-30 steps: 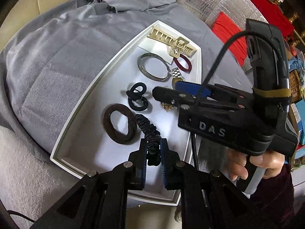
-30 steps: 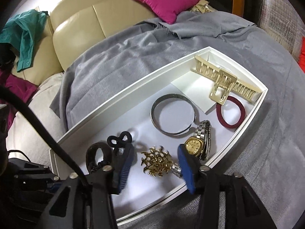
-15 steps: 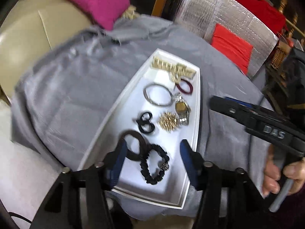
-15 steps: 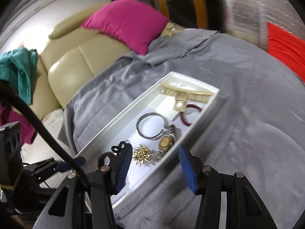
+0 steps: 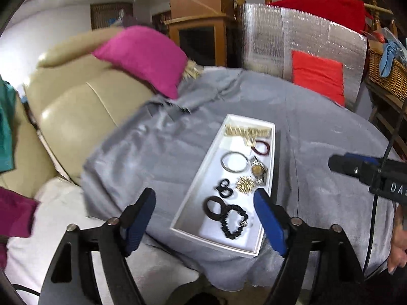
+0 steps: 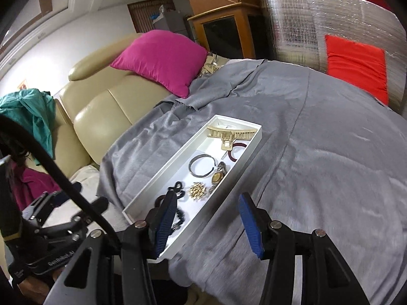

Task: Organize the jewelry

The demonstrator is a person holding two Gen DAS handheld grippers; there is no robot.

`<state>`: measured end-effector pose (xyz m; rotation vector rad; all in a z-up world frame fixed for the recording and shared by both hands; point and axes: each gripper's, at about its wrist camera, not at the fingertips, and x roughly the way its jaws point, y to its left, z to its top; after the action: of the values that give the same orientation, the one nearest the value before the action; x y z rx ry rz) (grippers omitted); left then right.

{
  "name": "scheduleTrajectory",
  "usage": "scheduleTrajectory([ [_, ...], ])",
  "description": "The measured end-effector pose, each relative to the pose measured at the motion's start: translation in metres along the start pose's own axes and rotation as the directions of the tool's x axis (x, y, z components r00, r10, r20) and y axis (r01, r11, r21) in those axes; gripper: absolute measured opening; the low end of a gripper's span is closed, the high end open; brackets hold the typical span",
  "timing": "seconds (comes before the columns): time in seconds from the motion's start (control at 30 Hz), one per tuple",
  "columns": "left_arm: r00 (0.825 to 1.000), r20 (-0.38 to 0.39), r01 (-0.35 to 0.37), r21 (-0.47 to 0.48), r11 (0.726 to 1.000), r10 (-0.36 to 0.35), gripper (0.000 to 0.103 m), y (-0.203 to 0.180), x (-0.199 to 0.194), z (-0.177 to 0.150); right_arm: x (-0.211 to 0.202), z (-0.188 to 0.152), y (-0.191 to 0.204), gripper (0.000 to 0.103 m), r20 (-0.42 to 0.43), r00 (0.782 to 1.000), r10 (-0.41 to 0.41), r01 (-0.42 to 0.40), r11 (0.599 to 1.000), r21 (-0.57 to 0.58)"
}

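Though beyond claw [image 5: 204, 218] (agape): tray [image 5: 264, 239].

Even indoor light, soft shadows, fisheye-warped edges, slight motion blur.

Looking down and forward from the near short end of the long white rectangular tray [image 5: 269, 172] in the left wrist view, raised well back, lengthwise toward the magenta square cushion [image 5: 145, 56]. Looking from the tray's [image 6: 244, 157] near right corner in the right wrist view, just as raised, angled across it leftward. Shared by both: tray, grey cloth [image 5: 157, 147] beneath it, cushion [image 6: 162, 58] beyond it.
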<state>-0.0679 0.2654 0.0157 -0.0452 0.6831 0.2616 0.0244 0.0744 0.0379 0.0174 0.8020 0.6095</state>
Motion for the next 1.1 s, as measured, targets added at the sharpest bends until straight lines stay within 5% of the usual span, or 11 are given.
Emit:
scheduleTrajectory([
  [0.3,0.977,0.114,-0.187,0.027,0.982,0.183,0.097,0.007,-0.078,0.002,-0.056,-0.02,0.028,0.055,0.022,1.0,-0.012,0.011,0.998,0.058],
  [0.8,0.964,0.153,-0.22,0.007,0.975,0.216,0.098,0.007,-0.164,-0.013,-0.154,-0.063,0.073,0.063,0.093,0.99,-0.106,0.1,0.993,0.067],
  [1.1,0.961,0.159,-0.227,-0.009,0.974,0.225,0.098,0.006,-0.186,-0.012,-0.171,-0.075,0.091,0.063,0.126,0.984,-0.127,0.123,0.991,0.043],
])
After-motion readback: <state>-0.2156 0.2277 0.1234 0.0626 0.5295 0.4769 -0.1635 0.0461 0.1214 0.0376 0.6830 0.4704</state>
